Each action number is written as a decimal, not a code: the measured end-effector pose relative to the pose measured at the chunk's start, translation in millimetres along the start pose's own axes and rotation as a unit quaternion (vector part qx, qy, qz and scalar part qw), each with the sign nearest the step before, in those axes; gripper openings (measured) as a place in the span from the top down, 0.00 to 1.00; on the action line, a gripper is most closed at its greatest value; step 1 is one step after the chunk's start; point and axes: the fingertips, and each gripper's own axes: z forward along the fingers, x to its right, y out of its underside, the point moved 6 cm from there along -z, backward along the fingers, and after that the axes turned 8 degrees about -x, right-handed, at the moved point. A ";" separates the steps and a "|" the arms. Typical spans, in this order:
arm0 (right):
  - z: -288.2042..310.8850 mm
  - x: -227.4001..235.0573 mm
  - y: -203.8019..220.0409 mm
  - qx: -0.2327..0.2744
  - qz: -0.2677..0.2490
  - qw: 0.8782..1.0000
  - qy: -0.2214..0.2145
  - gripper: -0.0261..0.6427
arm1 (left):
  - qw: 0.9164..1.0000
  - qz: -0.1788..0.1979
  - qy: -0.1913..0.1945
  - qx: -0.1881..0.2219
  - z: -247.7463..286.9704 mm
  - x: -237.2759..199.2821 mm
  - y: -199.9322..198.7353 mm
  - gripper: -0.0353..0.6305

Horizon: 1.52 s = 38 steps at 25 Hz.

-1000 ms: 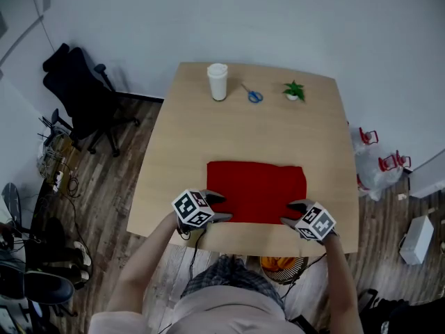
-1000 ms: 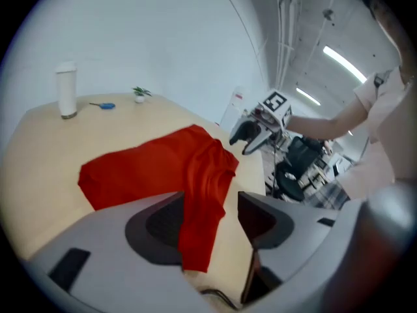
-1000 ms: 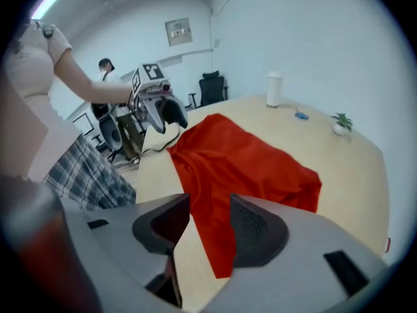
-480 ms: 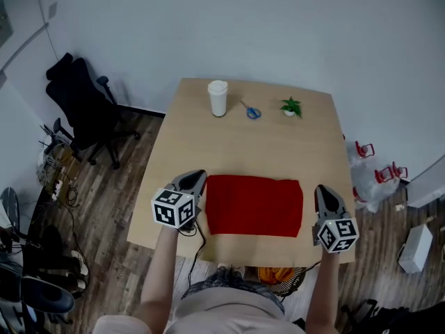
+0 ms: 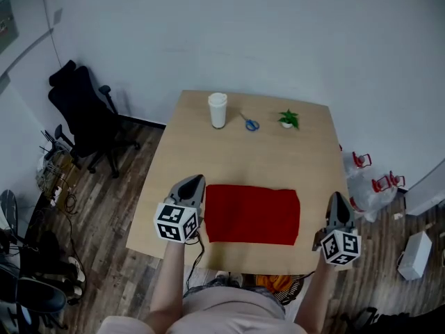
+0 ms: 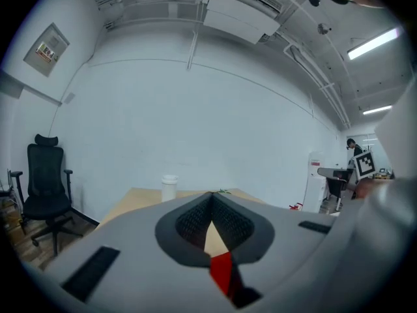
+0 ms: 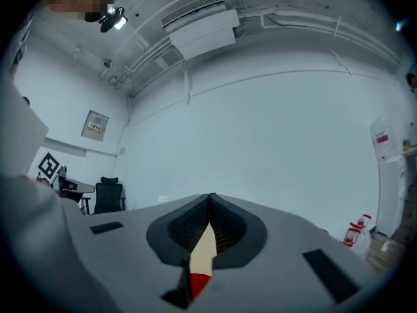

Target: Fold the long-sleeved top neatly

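The left gripper [image 5: 195, 180] has its jaws pressed together with nothing between them. In its own view only a thin slit remains below the tips, showing a sliver of red cloth and pale wood. The right gripper [image 5: 338, 197] is closed and empty as well, with the same narrow glimpse of wood and red under its tips. Both are held above the table [image 5: 243, 160], pointing away from the person, and neither touches the cloth.

The red top [image 5: 252, 214] lies flat between them as a tidy folded rectangle on the near half of the table. Its left edge is just beside the left gripper. Its right edge stands clearly apart from the right gripper, which hangs close to the table's right edge. A strip of bare wood runs between the top's near edge and the near edge of the table.

Beyond the top's far edge the wood is open across the middle. Along the far edge stand a white cup [image 5: 217, 110], a pair of blue-handled scissors [image 5: 250, 124] and a small green plant [image 5: 288, 119], well apart from the cloth.

Off the table, a black office chair [image 5: 78, 110] stands to the left. Plastic bags [image 5: 367, 183] lie on the wooden floor [image 5: 111, 207] to the right.
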 end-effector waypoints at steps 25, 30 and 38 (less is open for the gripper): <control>-7.3 9.9 16.4 -0.019 -0.002 1.000 0.021 0.95 | 1.000 -0.006 -0.019 0.011 -1.0 2.2 -7.9 0.94; -6.5 9.5 15.5 -0.017 0.002 1.000 0.021 0.95 | 1.000 -0.007 -0.019 0.009 -1.2 1.2 -7.9 0.94; -5.5 7.9 15.1 -0.019 0.003 1.000 0.021 0.95 | 1.000 -0.007 -0.017 0.008 -0.6 0.0 -8.7 0.94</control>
